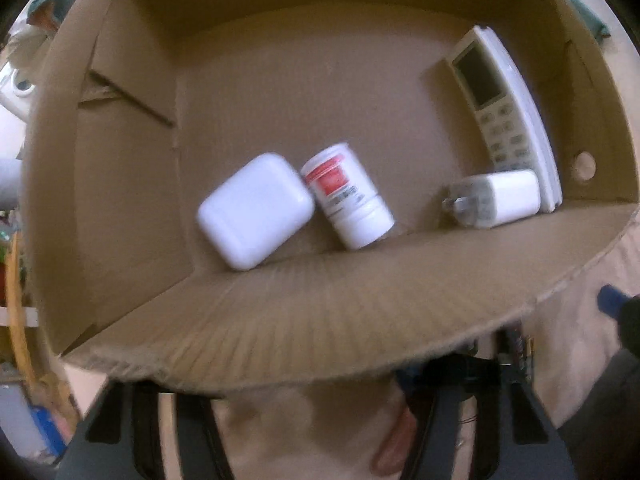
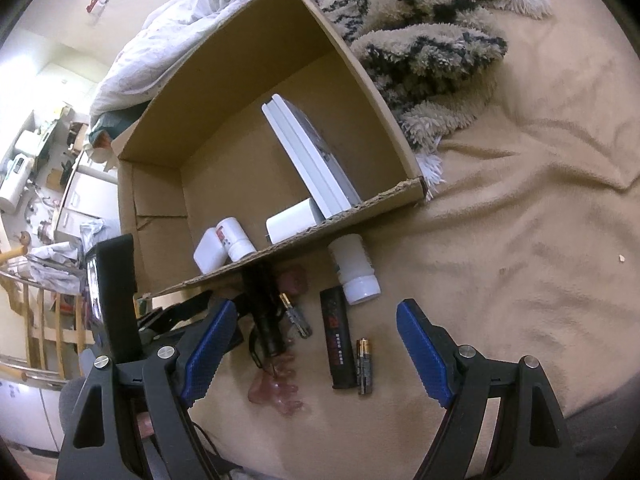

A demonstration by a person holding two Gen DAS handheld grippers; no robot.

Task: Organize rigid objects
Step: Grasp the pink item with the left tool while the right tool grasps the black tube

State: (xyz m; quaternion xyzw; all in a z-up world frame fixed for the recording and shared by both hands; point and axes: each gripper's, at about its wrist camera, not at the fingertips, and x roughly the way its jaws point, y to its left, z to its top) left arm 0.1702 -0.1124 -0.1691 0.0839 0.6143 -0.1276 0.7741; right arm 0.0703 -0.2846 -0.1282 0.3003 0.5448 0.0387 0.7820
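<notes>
While looking forward from the left wrist, peering into a cardboard box (image 1: 320, 320) over its near wall. Lying on the box floor: a white case (image 1: 254, 210) touching a small red-labelled bottle (image 1: 348, 196), and a white charger (image 1: 496, 198) resting against the foot of a white remote (image 1: 508, 120) by the right wall. Hiding the fingertips of the left gripper (image 1: 296, 408) behind that near wall; cannot tell how far apart, nor whether holding anything.

Looking from the right wrist, hovering with the right gripper (image 2: 316, 316) spread wide and holding nothing. Lying outside the box on a beige bedsheet (image 2: 520, 240): a white bottle (image 2: 354, 270), a black rectangular item (image 2: 338, 340), two batteries (image 2: 364, 366), a black torch (image 2: 266, 316) and a pink clip (image 2: 276, 392). Bordering the box, a patterned shaggy blanket (image 2: 420, 40) and a white duvet (image 2: 168, 40); showing cluttered shelves at far left.
</notes>
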